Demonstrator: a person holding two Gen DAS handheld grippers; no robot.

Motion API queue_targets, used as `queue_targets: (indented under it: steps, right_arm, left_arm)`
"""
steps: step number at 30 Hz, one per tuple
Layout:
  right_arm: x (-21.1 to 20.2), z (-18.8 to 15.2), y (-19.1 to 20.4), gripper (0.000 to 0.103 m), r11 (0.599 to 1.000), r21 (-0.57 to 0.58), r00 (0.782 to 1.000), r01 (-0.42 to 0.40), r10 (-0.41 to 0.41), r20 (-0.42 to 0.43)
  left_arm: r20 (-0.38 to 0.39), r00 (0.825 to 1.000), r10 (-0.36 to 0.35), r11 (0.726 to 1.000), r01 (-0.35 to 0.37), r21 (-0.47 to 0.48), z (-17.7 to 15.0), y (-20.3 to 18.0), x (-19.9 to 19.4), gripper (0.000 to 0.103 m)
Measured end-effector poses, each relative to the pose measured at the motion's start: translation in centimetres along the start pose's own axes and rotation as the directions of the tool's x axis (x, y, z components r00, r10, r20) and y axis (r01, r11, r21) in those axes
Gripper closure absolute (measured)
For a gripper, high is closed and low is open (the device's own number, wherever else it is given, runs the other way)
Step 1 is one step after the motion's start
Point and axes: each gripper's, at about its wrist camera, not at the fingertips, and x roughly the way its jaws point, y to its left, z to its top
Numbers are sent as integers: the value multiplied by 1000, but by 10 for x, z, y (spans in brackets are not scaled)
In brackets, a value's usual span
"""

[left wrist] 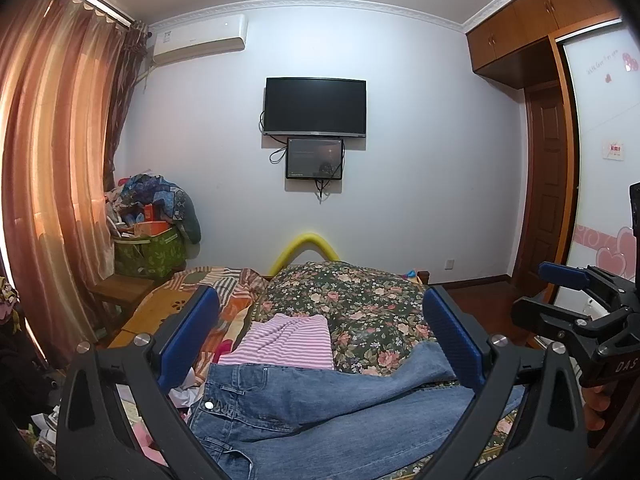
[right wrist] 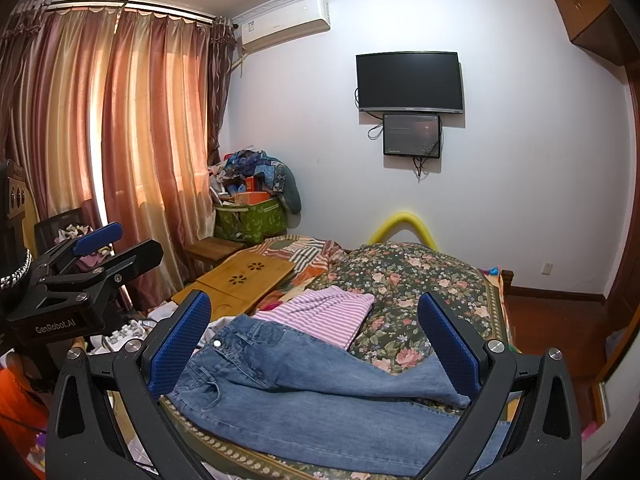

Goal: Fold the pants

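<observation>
Across the lower frame, jeans (right wrist: 304,392) lie cut off at the bottom edge, partly hidden behind spread, empty left gripper (left wrist: 320,344) and right gripper (right wrist: 316,344).

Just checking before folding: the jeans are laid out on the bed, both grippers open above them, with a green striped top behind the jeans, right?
Nearly. The striped top is pink and white, not green, as the right wrist view shows. The jeans do lie on the bed, with both grippers open: left gripper, right gripper.

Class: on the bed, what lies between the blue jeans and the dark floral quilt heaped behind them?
A folded pink-and-white striped garment lies between the jeans and the floral quilt, its near edge touching the jeans' waistband. Both wrist views show it.
</observation>
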Motion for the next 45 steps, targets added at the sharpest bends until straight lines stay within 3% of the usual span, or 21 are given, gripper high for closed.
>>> queue_targets:
  steps: [15, 26, 36, 41, 45]
  right_arm:
    - [4, 0, -2, 0, 1000, 4, 1000, -5, 5, -12]
    - [20, -6, -8, 0, 1000, 13, 999, 0, 1, -50]
    - [79, -25, -33, 0, 1000, 26, 987, 13, -8, -163]
    - [118, -39, -44, 0, 999, -18, 972, 29, -32, -231]
    - [148, -51, -56, 0, 1000, -28, 960, 6, -13, -281]
  left_arm:
    - [-4, 1000, -2, 1000, 2, -4, 1, 0, 3, 0]
    - [-35, 999, 23, 1000, -24, -9, -8, 9, 25, 0]
    - [-145, 988, 52, 998, -57, -31, -32, 38, 97, 0]
    - [-201, 974, 106, 994, -110, -6, -48, 61, 147, 0]
    - [-260, 960, 107, 993, -113, -10, -64, 87, 190, 0]
